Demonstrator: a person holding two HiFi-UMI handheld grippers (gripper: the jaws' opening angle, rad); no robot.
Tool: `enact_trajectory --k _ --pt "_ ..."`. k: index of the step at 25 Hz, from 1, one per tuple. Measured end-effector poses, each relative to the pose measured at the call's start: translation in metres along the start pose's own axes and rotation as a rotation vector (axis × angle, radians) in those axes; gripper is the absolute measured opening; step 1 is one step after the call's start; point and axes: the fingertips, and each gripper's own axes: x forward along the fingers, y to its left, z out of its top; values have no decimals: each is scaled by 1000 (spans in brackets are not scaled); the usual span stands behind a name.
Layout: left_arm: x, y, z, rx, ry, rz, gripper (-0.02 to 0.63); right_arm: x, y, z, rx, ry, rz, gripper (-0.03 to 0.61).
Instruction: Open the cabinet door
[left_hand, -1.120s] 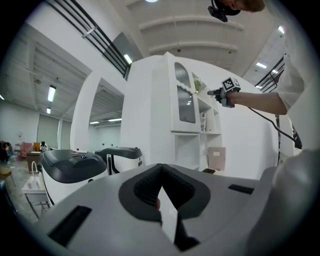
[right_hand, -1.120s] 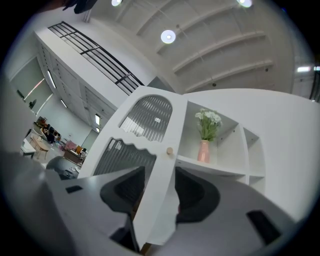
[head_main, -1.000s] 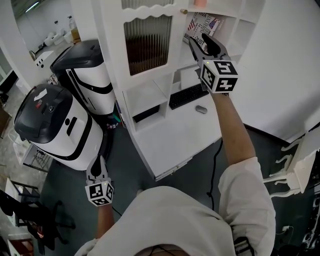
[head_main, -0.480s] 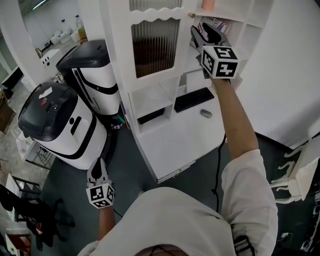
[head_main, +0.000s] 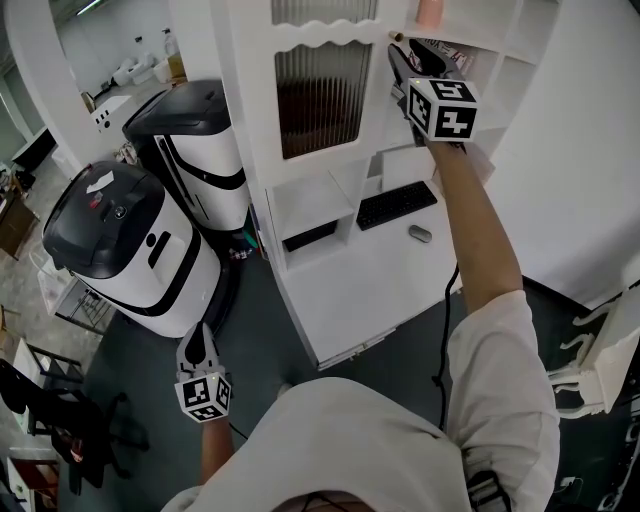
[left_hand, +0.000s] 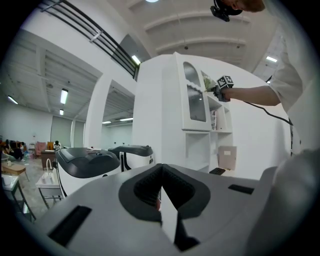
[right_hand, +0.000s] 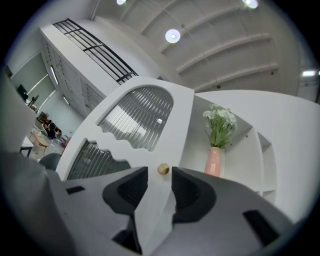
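From the head view, my right tongs (head_main: 404, 55) are raised to the upper front of the white cabinet (head_main: 330, 300), their black tips just below the small brass knob (head_main: 394, 37) at the free edge of the cabinet door (head_main: 322, 96). That door, with ribbed glass in its panel, takes up the cabinet's upper left part. A pink vase (head_main: 430, 12) stands on the cabinet's open shelf beside the door. A keyboard (head_main: 397, 204) and a mouse (head_main: 421, 233) lie on the cabinet's desk surface lower down. My left tongs (head_main: 198, 340) hang low, well apart from the cabinet, on its left side. Two large white-and-black machines (head_main: 125, 250) stand to the cabinet's left as well.

In the left gripper view, my left tongs (left_hand: 161, 192) are closed, the two pads pressed together with nothing between them. The cabinet (left_hand: 165, 115) rises ahead, its door (left_hand: 195, 97) lying flush with the cabinet front, and my right tongs (left_hand: 221, 90) show at the door's edge.

In the right gripper view, my right tongs (right_hand: 159, 176) stand apart and grip nothing. The door's white edge (right_hand: 170, 125) runs up through the gap, and the knob (right_hand: 163, 169) sits just past the tips, between them but untouched. The vase (right_hand: 212, 162) with white flowers (right_hand: 219, 120) stands on the cabinet shelf right of the door.
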Motion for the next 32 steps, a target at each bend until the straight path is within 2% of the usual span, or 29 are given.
enact_trajectory --k 20,32 --pt "-10 8 -9 -7 23 49 -2 30 -6 1 5 5 15 94" --pt "-4 -2 -9 -2 28 23 -2 34 -5 1 38 4 57 92"
